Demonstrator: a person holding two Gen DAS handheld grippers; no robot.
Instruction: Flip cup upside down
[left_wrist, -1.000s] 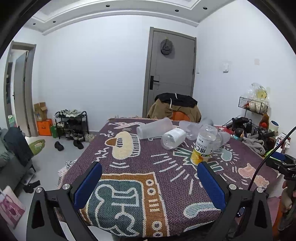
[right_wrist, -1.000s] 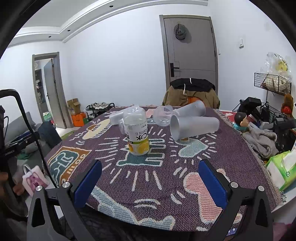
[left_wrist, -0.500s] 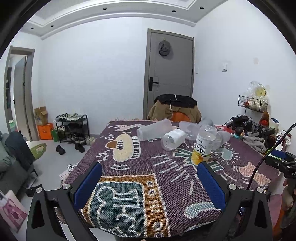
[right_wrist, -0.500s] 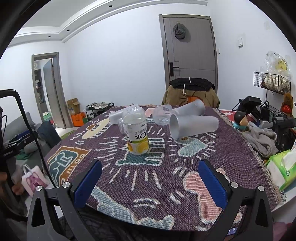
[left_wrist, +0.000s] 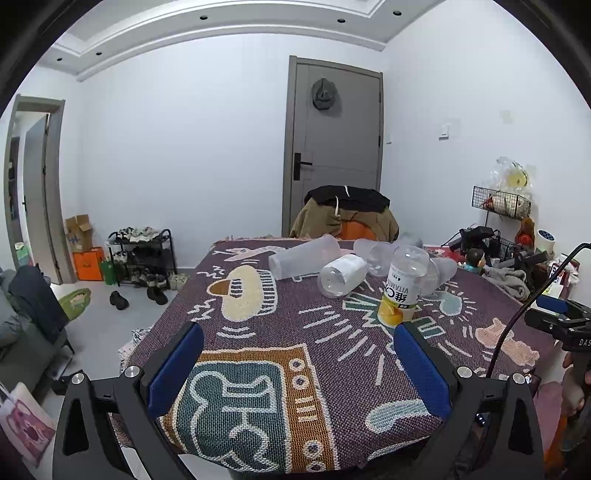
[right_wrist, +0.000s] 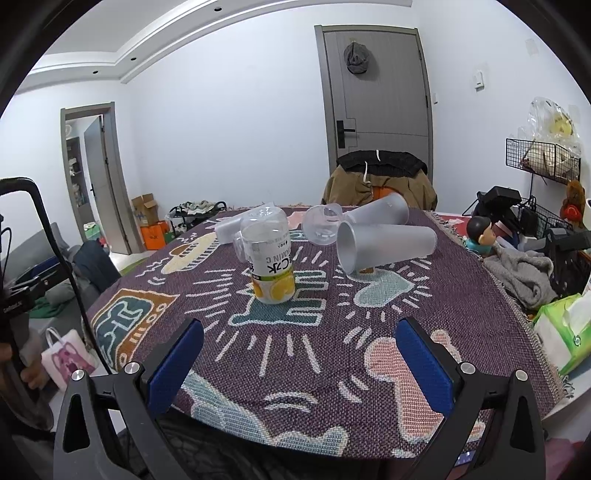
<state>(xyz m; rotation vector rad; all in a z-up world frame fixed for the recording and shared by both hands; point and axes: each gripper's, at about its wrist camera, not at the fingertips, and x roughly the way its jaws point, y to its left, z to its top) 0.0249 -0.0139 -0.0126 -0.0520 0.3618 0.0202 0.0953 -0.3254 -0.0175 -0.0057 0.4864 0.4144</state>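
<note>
Several plastic cups sit mid-table on a patterned cloth (left_wrist: 258, 332). A clear cup with a yellow label (left_wrist: 402, 291) (right_wrist: 271, 266) stands on end, its print upside down. Around it, lying on their sides, are a frosted cup (right_wrist: 384, 245), a second frosted cup (right_wrist: 380, 212), a clear round cup (right_wrist: 325, 229), a long frosted cup (left_wrist: 303, 260) and a white-wrapped clear cup (left_wrist: 341, 275). My left gripper (left_wrist: 299, 369) is open over the near table edge, well short of the cups. Also open and holding nothing, my right gripper (right_wrist: 299, 369) hangs over the near edge on its side.
A chair draped with jackets (left_wrist: 347, 214) stands behind the table, before a grey door. A shoe rack (left_wrist: 142, 254) is on the floor at left. A grey cloth (right_wrist: 524, 273), a tissue pack (right_wrist: 561, 339) and clutter line the table's right side.
The left wrist view has shifted slightly, with the table sitting a little lower in frame. The cups have not moved, and both grippers have stayed open.
</note>
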